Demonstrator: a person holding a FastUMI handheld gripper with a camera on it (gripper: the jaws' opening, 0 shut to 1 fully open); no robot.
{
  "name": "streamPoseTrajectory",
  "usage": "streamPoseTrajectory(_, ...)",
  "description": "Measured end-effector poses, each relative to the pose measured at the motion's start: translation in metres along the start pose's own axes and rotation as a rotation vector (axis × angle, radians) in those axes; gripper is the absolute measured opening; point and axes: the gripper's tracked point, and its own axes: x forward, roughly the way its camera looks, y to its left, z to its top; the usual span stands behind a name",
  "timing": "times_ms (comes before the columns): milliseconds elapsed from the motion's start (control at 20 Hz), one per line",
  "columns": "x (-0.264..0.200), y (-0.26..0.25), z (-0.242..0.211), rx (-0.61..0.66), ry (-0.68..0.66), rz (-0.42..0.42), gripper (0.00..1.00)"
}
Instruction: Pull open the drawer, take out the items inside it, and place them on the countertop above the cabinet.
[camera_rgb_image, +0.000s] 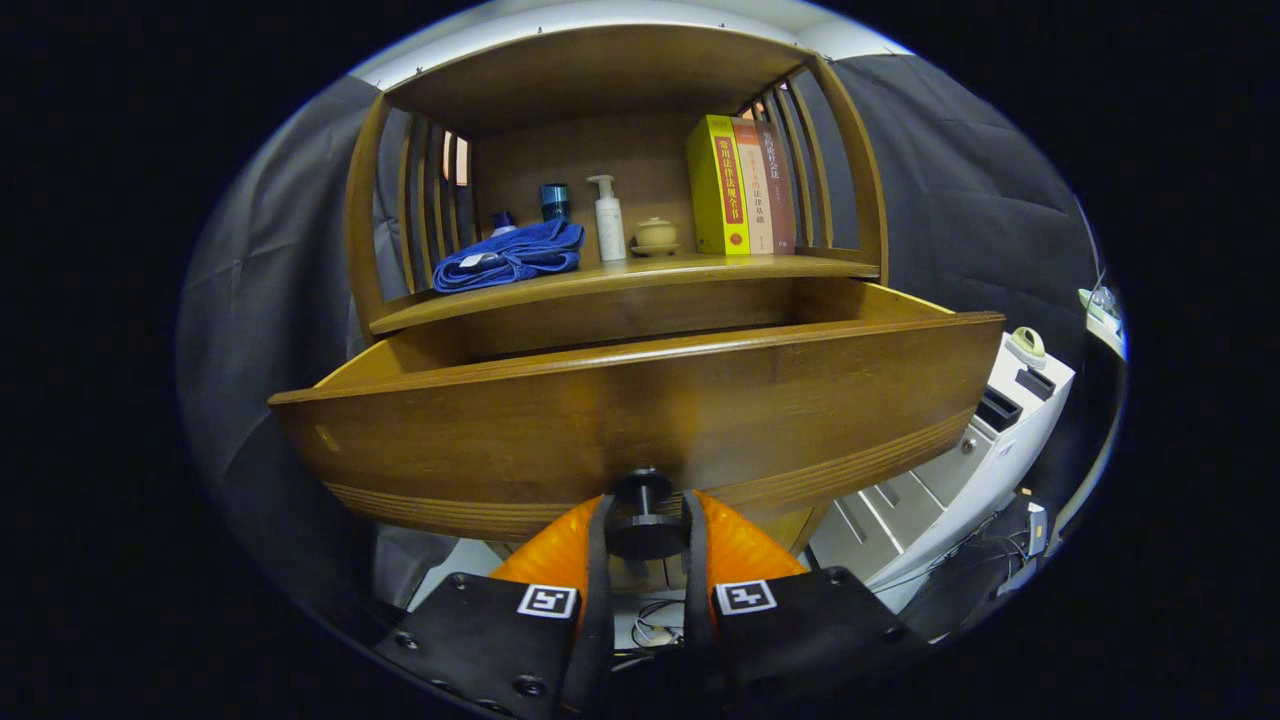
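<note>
Your gripper (645, 525) has both fingers closed on the dark knob (643, 510), one pressing each side, because that knob is the only handle on the drawer (640, 420) front. You hold it low and square to the panel, so the pull runs straight out along the slides.

Going left to right along the countertop (620, 285): a folded blue towel (510, 258) lies at the left end, near the front edge, with a small blue-capped bottle (503, 222) and a dark cup (554, 201) behind it toward the back wall. A white pump bottle (608, 218) stands about mid-shelf, a small lidded pot (656, 236) just right of it, and three upright books (740, 185) lean at the right end against the slatted side.

That drawer already stands well out from the cabinet, its left corner further toward you. From this low angle the front panel hides the inside, so you cannot tell what items lie in it. I judge the pull nearly done; next you would let go and come over the top rim. Bare shelf along the front edge, between towel and books, looks the likeliest landing place.
</note>
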Motion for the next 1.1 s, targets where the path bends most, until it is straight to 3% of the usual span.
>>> streamPoseTrajectory(500, -0.019, -0.005, -0.004, -0.003, -0.009, -0.004, 0.38)
streamPoseTrajectory(700, -0.016, -0.014, 0.011, 0.012, -0.017, -0.032, 0.53)
streamPoseTrajectory(950, -0.026, -0.028, 0.041, -0.019, -0.062, -0.068, 0.85)
streamPoseTrajectory(1100, -0.035, -0.025, 0.07, -0.034, -0.096, -0.061, 0.92)
